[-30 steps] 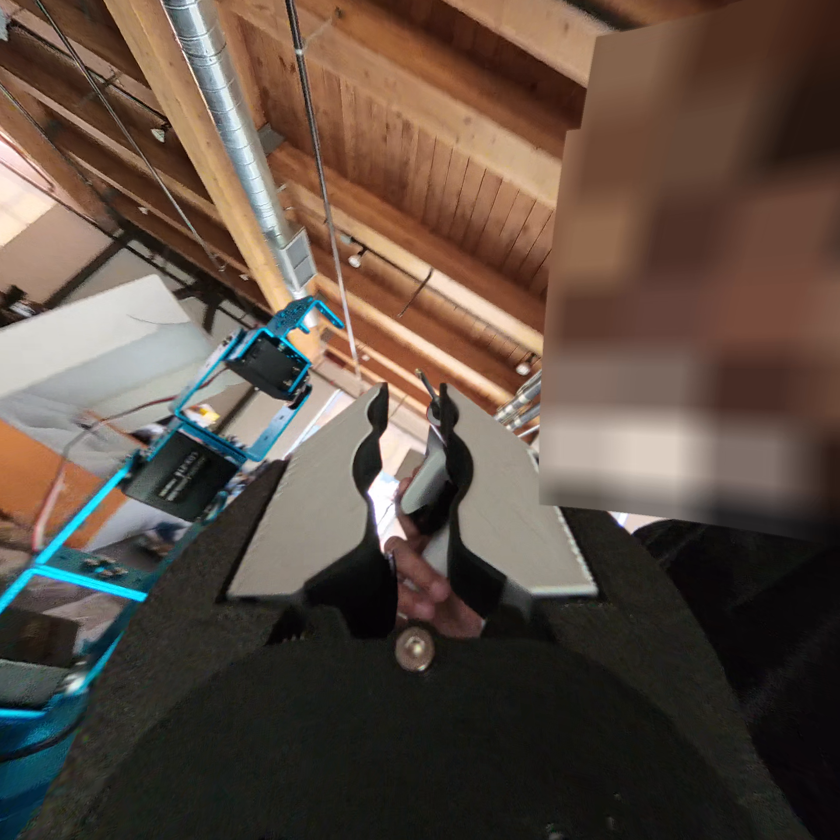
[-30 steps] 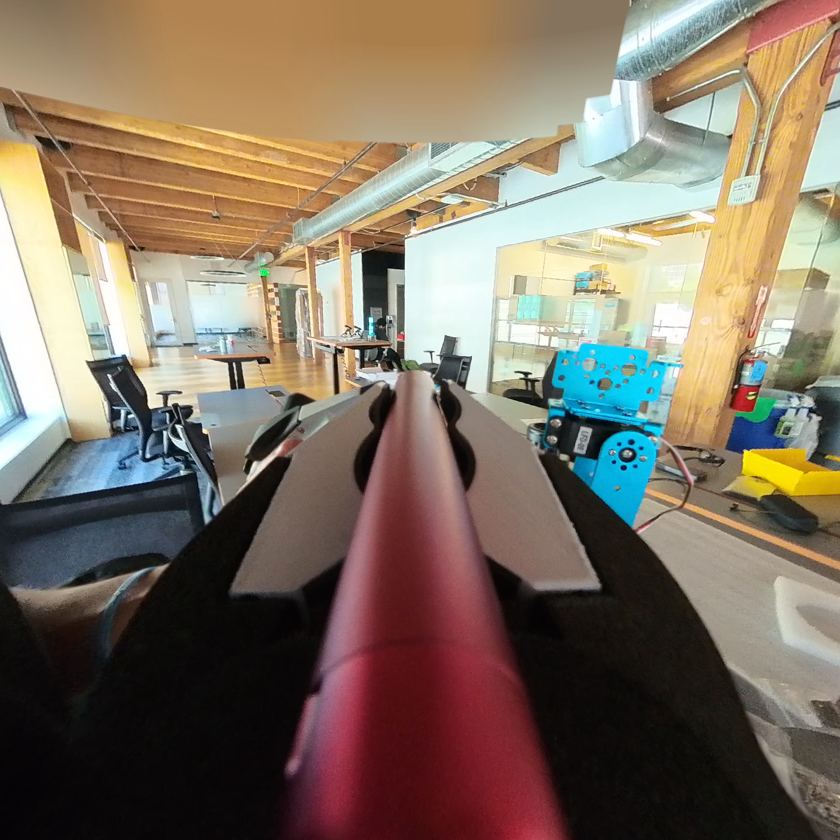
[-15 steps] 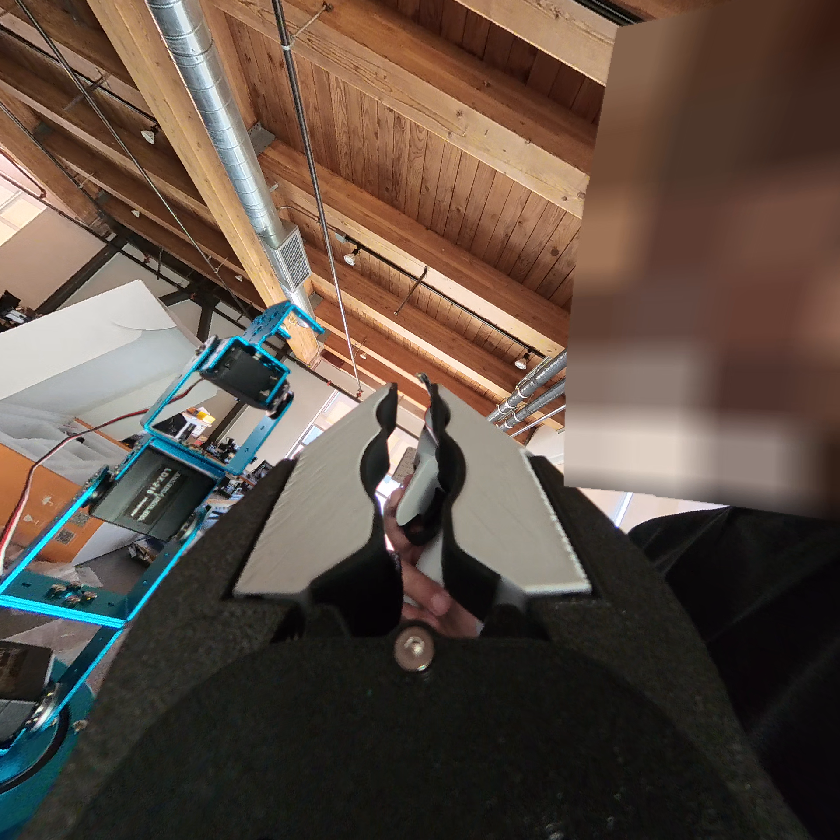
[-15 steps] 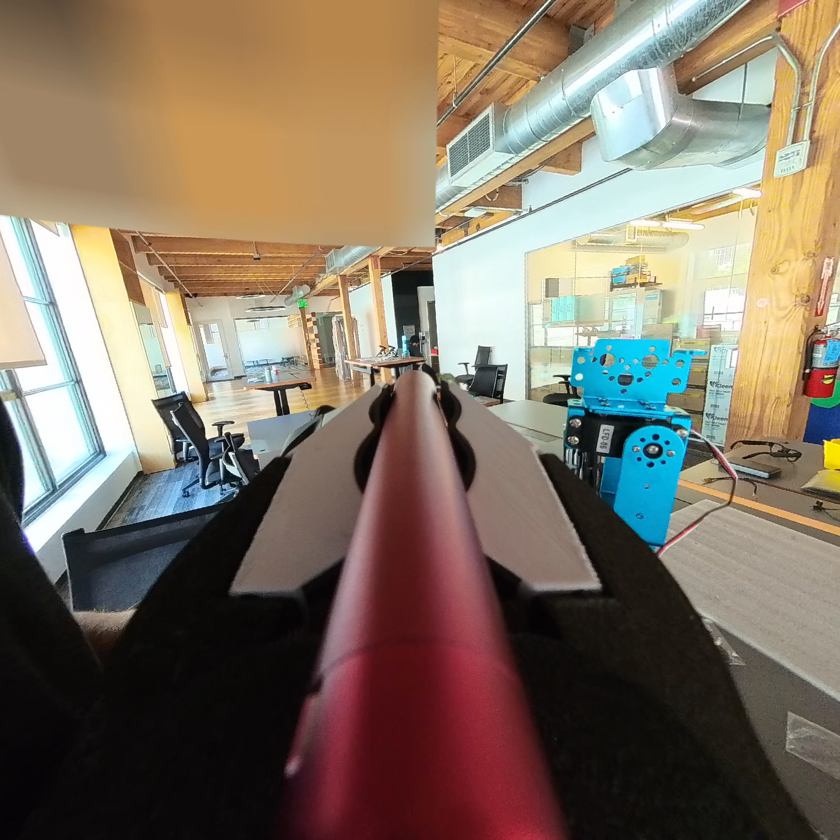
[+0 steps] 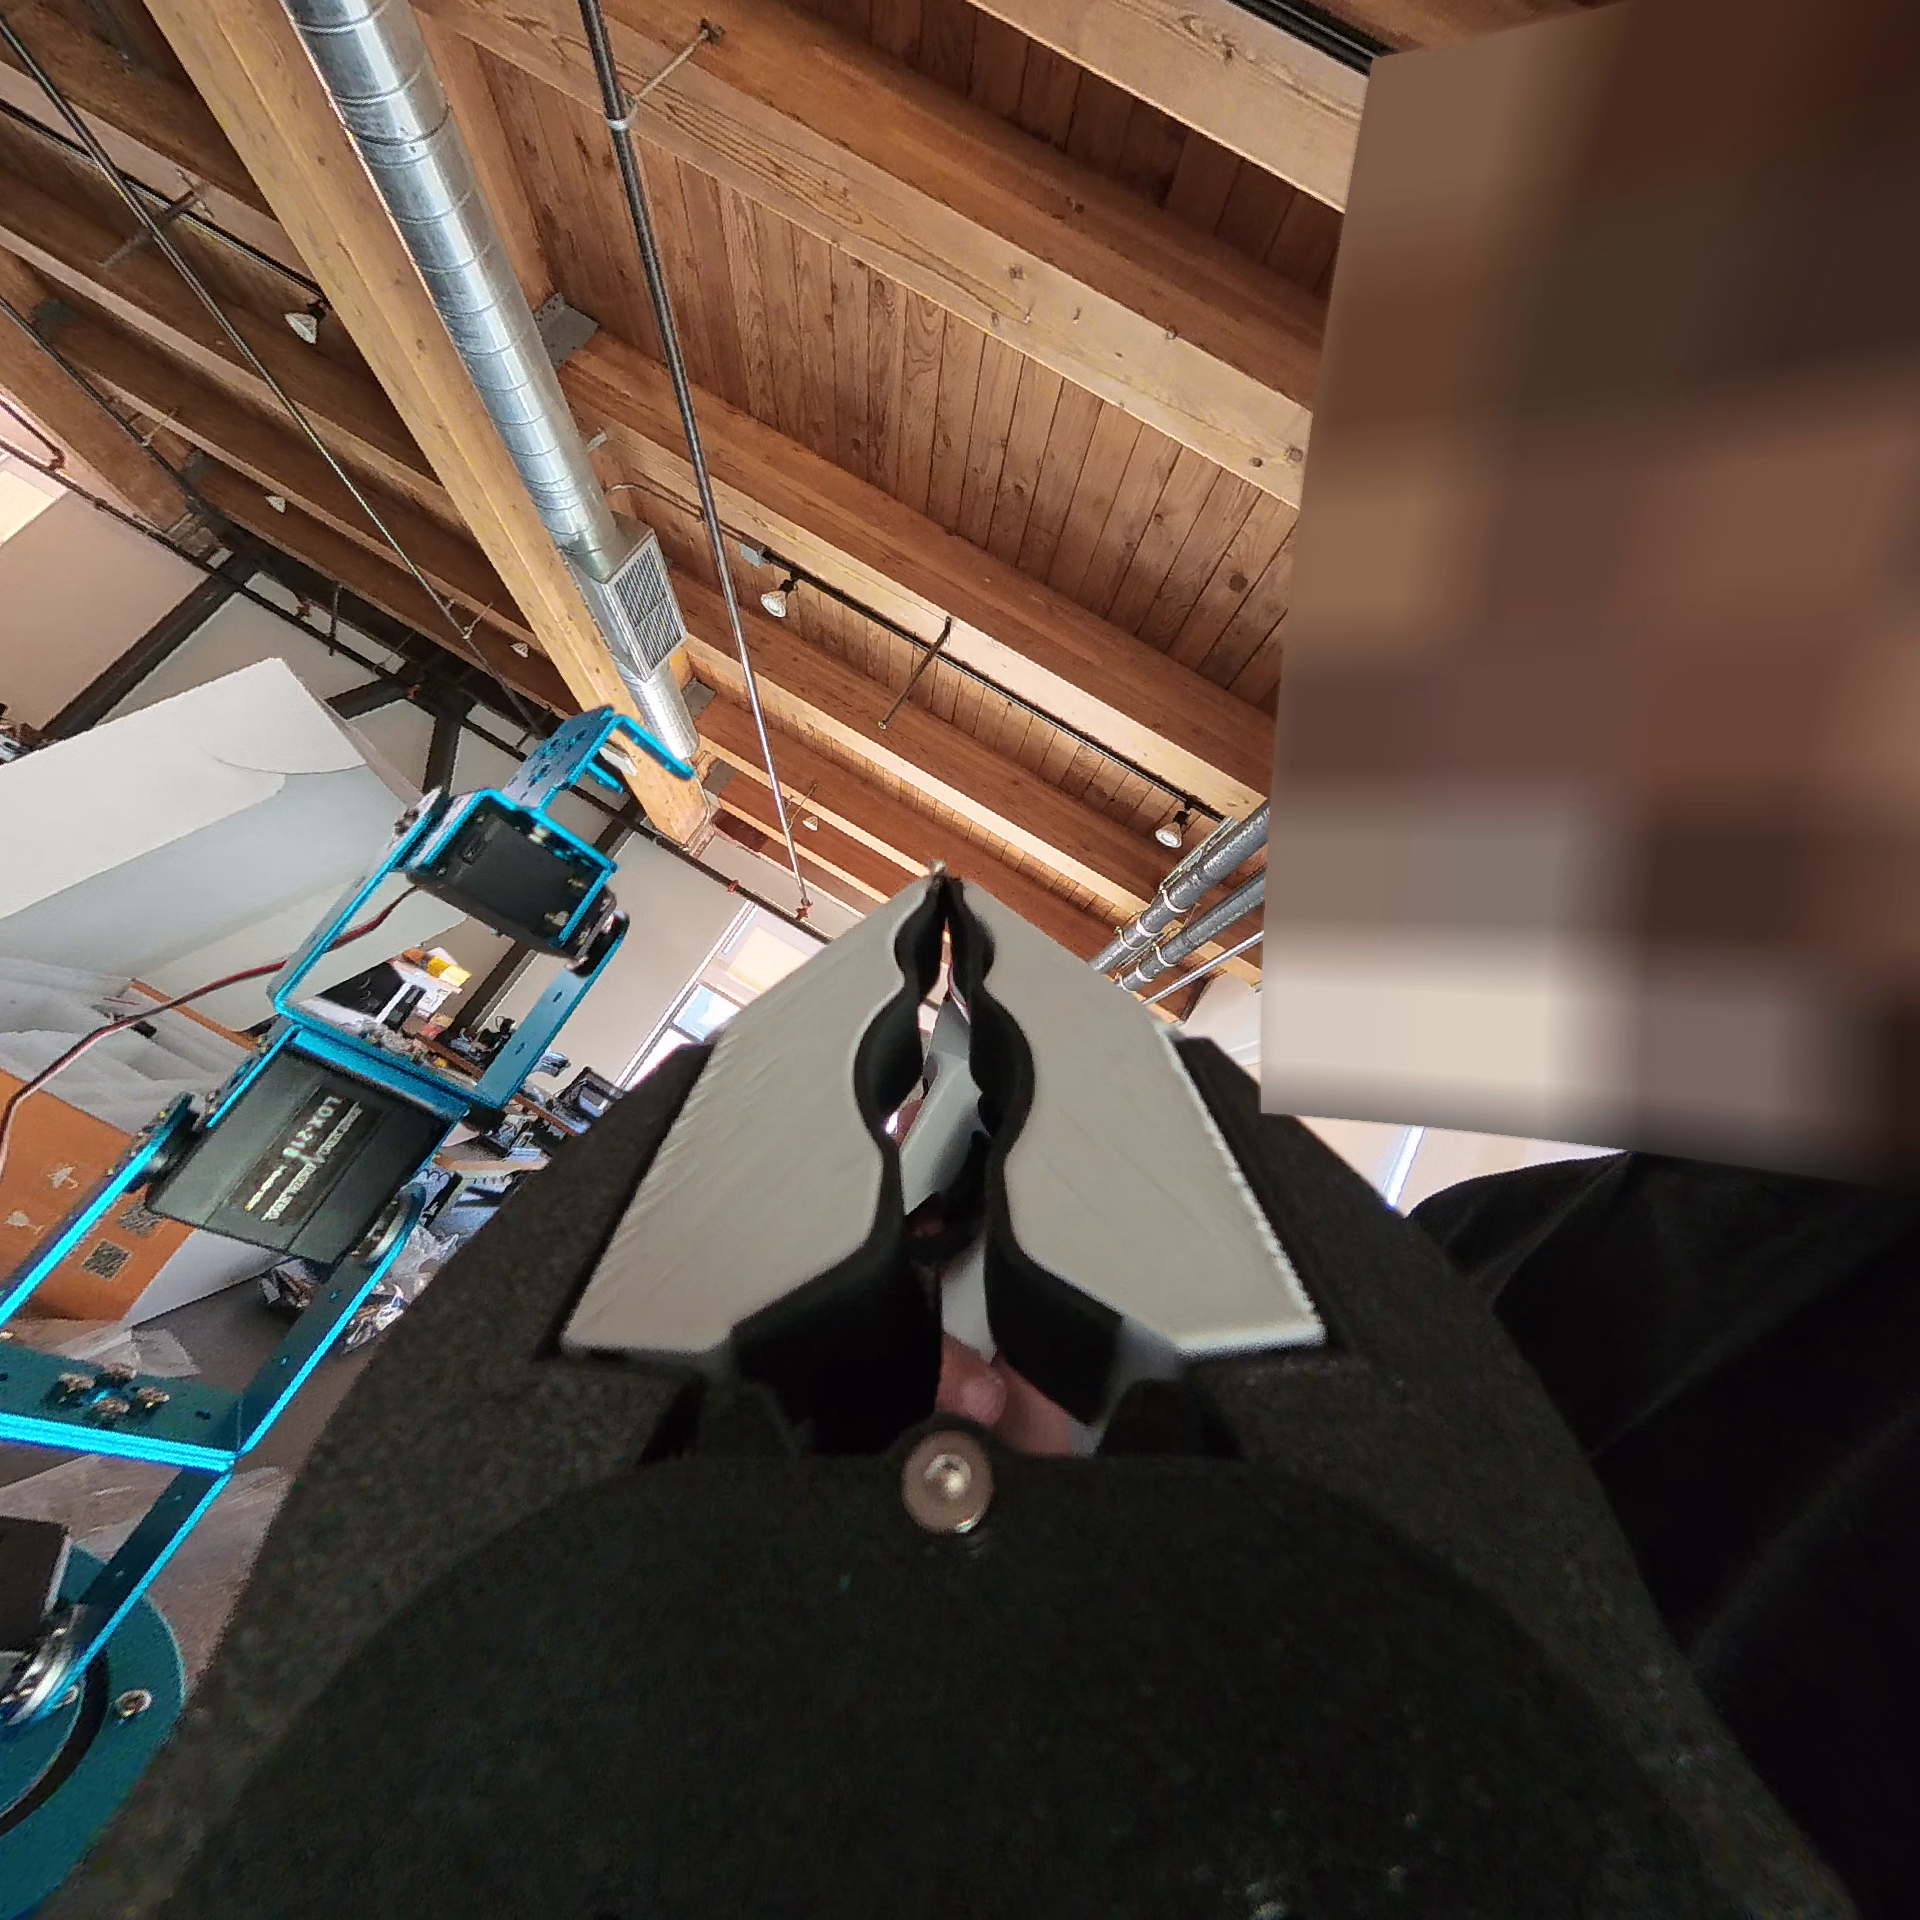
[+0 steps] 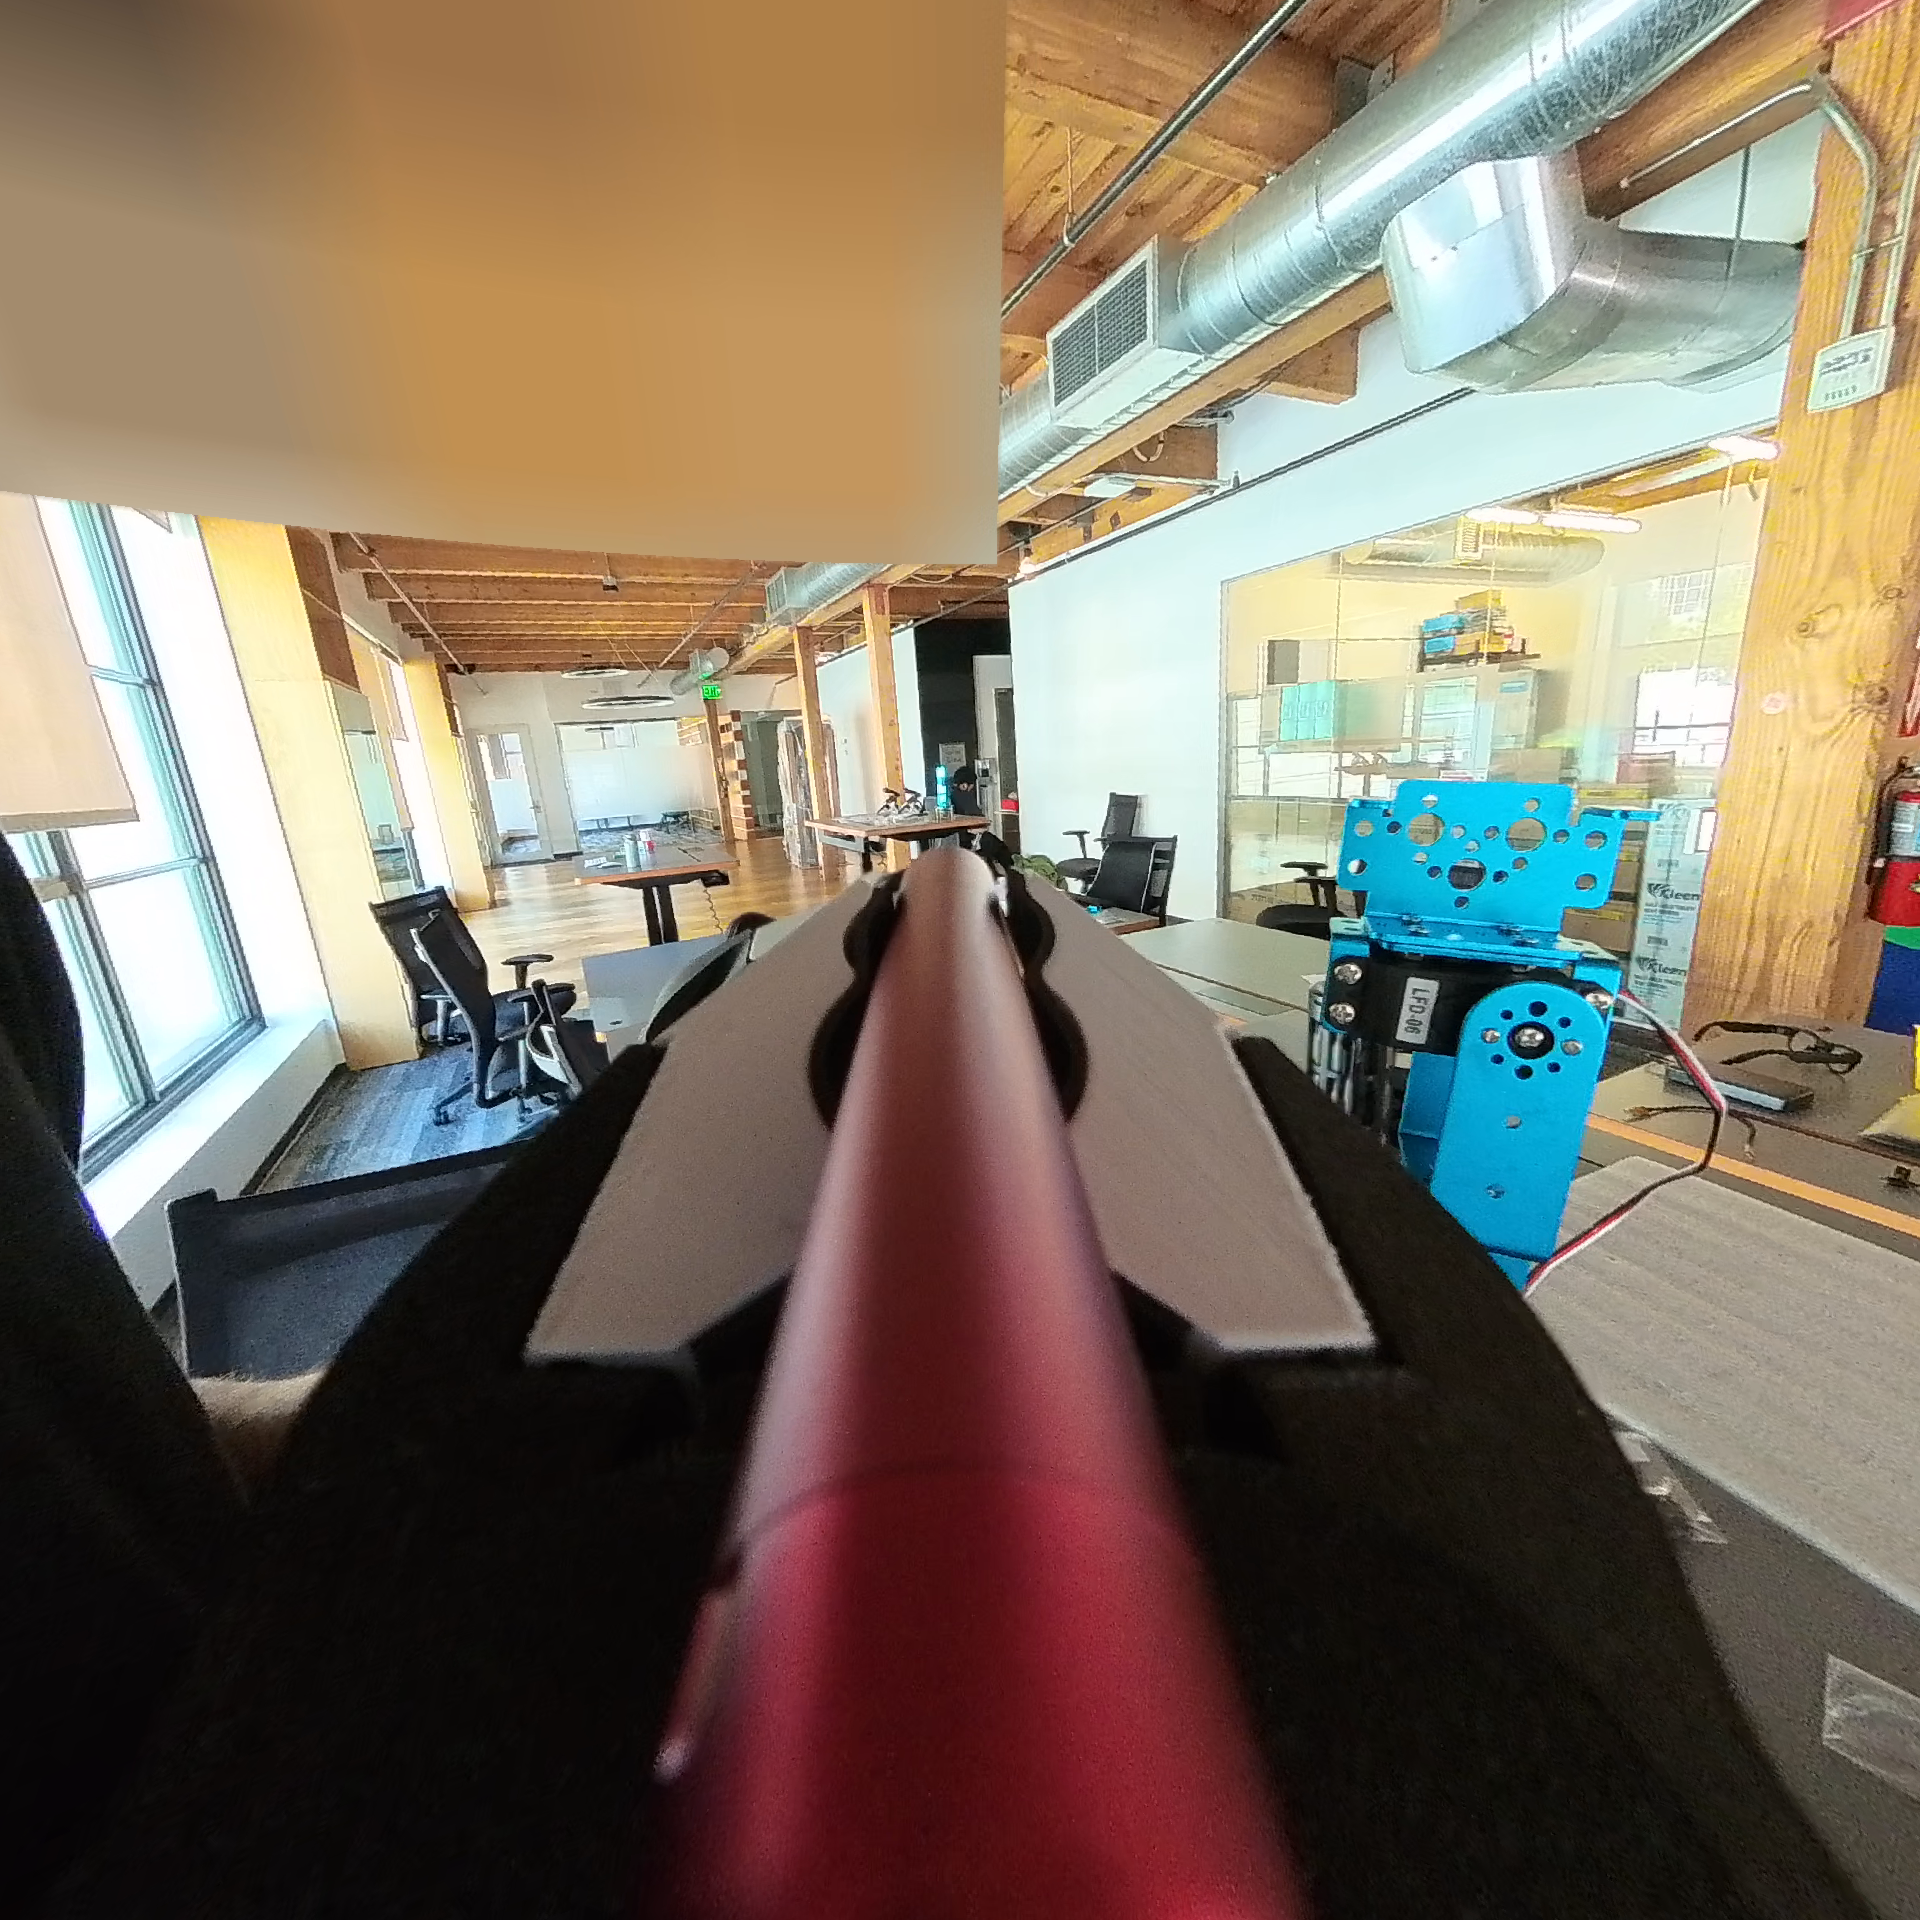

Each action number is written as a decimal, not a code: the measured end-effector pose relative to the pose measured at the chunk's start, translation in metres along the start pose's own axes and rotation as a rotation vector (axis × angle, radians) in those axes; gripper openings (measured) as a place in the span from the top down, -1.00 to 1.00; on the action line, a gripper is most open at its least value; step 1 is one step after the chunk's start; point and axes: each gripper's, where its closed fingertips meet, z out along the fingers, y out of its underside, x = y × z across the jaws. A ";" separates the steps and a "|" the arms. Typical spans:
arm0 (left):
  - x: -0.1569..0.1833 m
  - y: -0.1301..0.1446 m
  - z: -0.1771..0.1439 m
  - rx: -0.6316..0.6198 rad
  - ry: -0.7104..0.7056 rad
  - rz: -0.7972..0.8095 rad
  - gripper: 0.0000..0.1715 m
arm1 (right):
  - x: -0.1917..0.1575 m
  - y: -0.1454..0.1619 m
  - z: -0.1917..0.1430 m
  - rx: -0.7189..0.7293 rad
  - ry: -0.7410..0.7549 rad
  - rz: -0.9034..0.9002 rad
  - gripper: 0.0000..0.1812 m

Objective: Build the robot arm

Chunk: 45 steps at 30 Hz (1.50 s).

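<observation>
My left gripper (image 5: pixel 940 883) points up at the wooden ceiling. Its fingertips are pressed together, and a tiny silver screw (image 5: pixel 937 865) pokes out at the very tip. Through the gaps lower between the fingers I see a hand (image 5: pixel 971 1387) and a grey part behind. My right gripper (image 6: pixel 951 883) is shut on a long red tool handle (image 6: pixel 935 1351) that runs from the camera out to the fingertips. A blue metal robot arm with black servos stands left of the left gripper (image 5: pixel 564 751) and right of the right gripper (image 6: pixel 1486 935).
A grey table (image 6: pixel 1714 1299) carries the blue arm and its wires. Office chairs (image 6: pixel 488 997) and desks stand beyond, and a wooden post (image 6: pixel 1808 623) is at the right. A person in dark clothing (image 5: pixel 1714 1403) is close on the left gripper's right. A white board (image 5: pixel 187 790) leans at left. The left gripper's tips are roughly 5 cm from the right gripper's.
The left jaws closed from clearly apart to tips together on the thin screw that lay against the right finger. The right gripper kept its hold on the red handle while its view swung slightly.
</observation>
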 end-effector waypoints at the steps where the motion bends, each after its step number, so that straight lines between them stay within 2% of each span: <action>1: 0.000 0.000 0.000 -0.002 0.000 0.000 1.00 | 0.000 0.000 0.000 0.000 0.000 0.005 0.75; 11: -0.003 -0.004 -0.006 0.031 0.009 -0.030 0.97 | -0.004 0.000 0.001 -0.013 -0.008 0.001 0.75; 19: 0.003 -0.001 -0.008 0.001 0.036 -0.011 0.89 | -0.005 -0.002 0.002 -0.011 -0.012 0.002 0.75; 33: 0.005 -0.001 -0.006 -0.014 0.033 0.020 1.00 | -0.007 0.000 0.006 -0.021 -0.023 0.002 0.75; 40: 0.002 0.005 -0.010 -0.120 -0.034 0.215 1.00 | -0.007 0.002 0.002 -0.040 -0.036 -0.001 0.75; 45: -0.005 0.007 -0.013 -0.264 -0.139 0.539 1.00 | -0.011 0.007 0.003 -0.060 -0.048 -0.011 0.75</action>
